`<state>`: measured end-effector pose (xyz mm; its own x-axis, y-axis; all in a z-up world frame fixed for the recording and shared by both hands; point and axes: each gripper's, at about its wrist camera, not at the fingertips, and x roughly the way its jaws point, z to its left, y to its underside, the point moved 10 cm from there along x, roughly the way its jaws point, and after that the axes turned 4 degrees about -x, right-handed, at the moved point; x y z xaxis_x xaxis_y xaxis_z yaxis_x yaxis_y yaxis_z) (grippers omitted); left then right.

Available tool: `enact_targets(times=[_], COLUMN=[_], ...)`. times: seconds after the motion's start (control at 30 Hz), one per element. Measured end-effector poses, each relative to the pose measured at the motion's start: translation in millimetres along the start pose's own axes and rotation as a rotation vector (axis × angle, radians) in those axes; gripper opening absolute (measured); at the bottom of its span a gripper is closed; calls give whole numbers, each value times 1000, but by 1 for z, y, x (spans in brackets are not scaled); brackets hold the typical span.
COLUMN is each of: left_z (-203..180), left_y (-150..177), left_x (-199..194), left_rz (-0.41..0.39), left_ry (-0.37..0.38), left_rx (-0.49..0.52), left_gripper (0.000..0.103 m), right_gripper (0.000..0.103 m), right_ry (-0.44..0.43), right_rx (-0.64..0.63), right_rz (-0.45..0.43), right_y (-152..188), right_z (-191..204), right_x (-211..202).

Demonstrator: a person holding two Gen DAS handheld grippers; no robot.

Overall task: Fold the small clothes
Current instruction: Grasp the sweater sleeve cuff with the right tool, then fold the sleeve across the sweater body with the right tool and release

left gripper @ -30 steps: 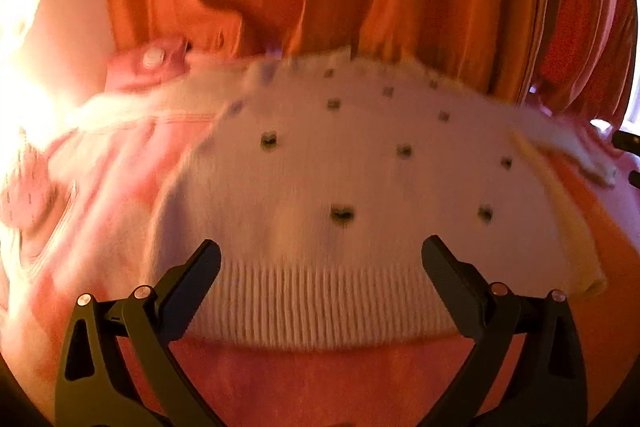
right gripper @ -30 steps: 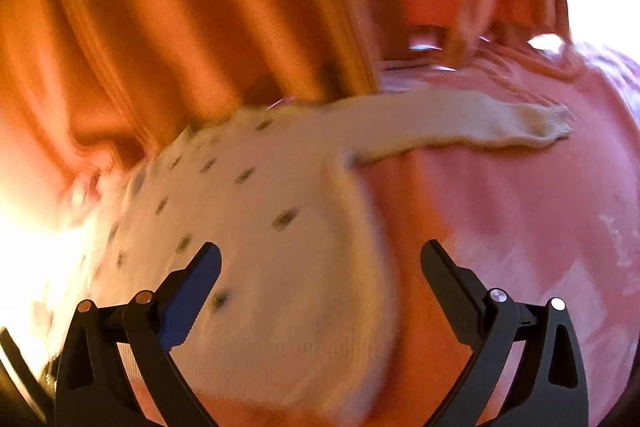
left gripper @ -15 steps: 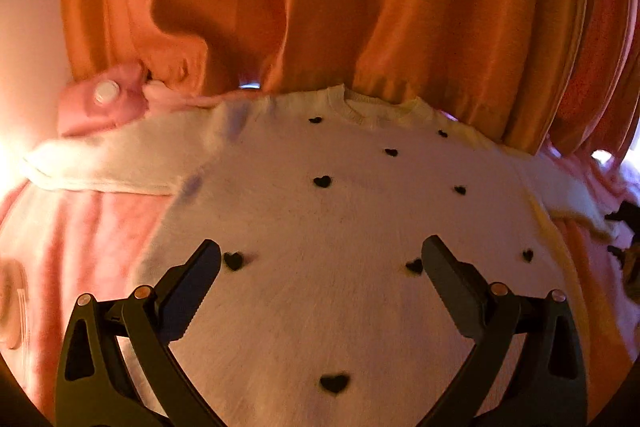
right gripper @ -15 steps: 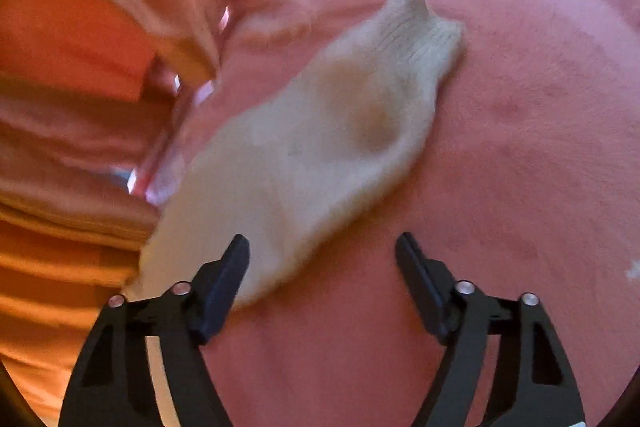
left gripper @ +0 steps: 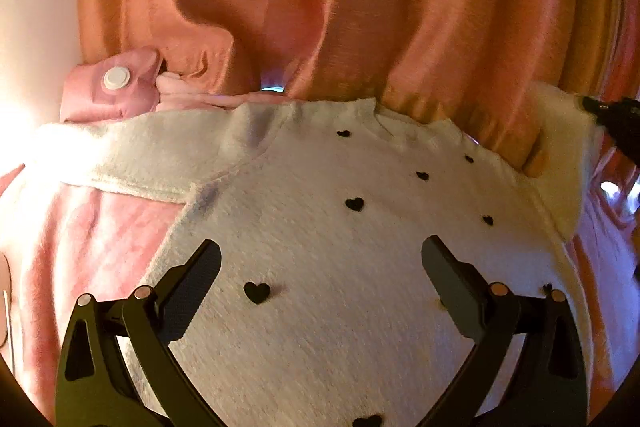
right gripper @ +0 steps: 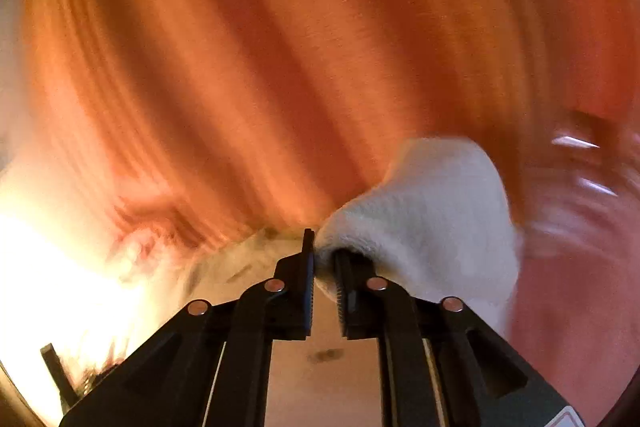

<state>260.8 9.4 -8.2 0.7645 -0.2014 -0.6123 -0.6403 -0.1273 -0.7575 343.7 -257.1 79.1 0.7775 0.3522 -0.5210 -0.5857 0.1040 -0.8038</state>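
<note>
- White knit sweater with small black hearts lies flat on pink bedding.
- Left gripper gapes wide above it, holding nothing.
- Right gripper pinches the sweater's lifted white sleeve.

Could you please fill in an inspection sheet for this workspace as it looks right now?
Surface: pink bedding under the garment.
Job's things: white sweater with black hearts, front up; its left sleeve spread flat, its right sleeve lifted off the bedding.
Clutter: pink pouch with a white button, beyond the left sleeve.
Grippers: left gripper open over the sweater body; right gripper shut on the right sleeve.
Cables: nothing seen.
Surroundings: orange curtain behind; strong glare at left.
</note>
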Motion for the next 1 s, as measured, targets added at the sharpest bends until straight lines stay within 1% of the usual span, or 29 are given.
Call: enact_targets(times=[0.03, 0.07, 0.1, 0.13, 0.17, 0.2, 0.23, 0.27, 0.3, 0.37, 0.4, 0.47, 0.5, 0.57, 0.63, 0.73, 0.77, 0.83, 0.87, 0.9, 0.93, 1.0], left_z=[2, 5, 10, 13, 18, 23, 27, 31, 35, 40, 41, 39, 36, 29, 25, 20, 20, 20, 22, 24, 27, 33], left_y=[-1, -2, -5, -5, -7, -9, -12, -13, -13, -11, -10, -9, -9, -10, -12, -14, -15, -14, -13, -12, -11, -11], left_x=[2, 5, 9, 12, 15, 18, 21, 25, 30, 38, 40, 43, 42, 39, 36, 34, 35, 35, 36, 38, 39, 40], left_rz=[9, 21, 32, 38, 47, 53, 57, 64, 75, 102, 113, 123, 119, 105, 84, 54, 50, 46, 48, 55, 62, 71], left_ry=[5, 14, 24, 27, 30, 33, 46, 57, 57, 67, 77, 95, 95, 91, 81, 53, 47, 43, 45, 52, 54, 65], left_rx=[-10, -23, -42, -53, -64, -77, -93, -103, -116, -149, -174, -205, -207, -187, -165, -101, -85, -61, -61, -67, -76, -115], left_gripper=[98, 98, 98, 98, 98, 98, 98, 98, 98, 98, 98, 98, 98, 98, 98, 98, 98, 98, 98, 98, 98, 98], right_gripper=[16, 18, 22, 24, 29, 36, 41, 52, 59, 60, 61, 61, 61, 61, 62, 62, 61, 46, 22, 11, 11, 10], right_ry=[-38, -54, -30, -2, 39, 56, 64, 77, 95, 127, 132, 90, 46, -12, -40, -69, -77, -78, -72, -75, -70, -31], right_rx=[-48, -79, -124, -142, -152, -130, -101, -54, -14, 46, 75, 106, 110, 110, 122, 176, 185, 204, 218, 235, 251, 265], right_rz=[63, 106, 158, 176, 200, 209, 207, 197, 187, 170, 176, 197, 218, 265, 304, 340, 349, 360, 357, 334, 283, 143], right_y=[14, 25, 42, 48, 57, 62, 68, 70, 72, 77, 76, 80, 79, 75, 78, 77, 78, 81, 81, 76, 67, 36], right_z=[27, 41, 51, 49, 42, 34, 27, 13, 0, -18, -26, -24, -13, 4, 16, 28, 31, 33, 31, 27, 22, 3], right_x=[25, 41, 59, 65, 67, 63, 56, 45, 34, 18, 21, 33, 48, 80, 109, 149, 158, 174, 176, 172, 162, 122])
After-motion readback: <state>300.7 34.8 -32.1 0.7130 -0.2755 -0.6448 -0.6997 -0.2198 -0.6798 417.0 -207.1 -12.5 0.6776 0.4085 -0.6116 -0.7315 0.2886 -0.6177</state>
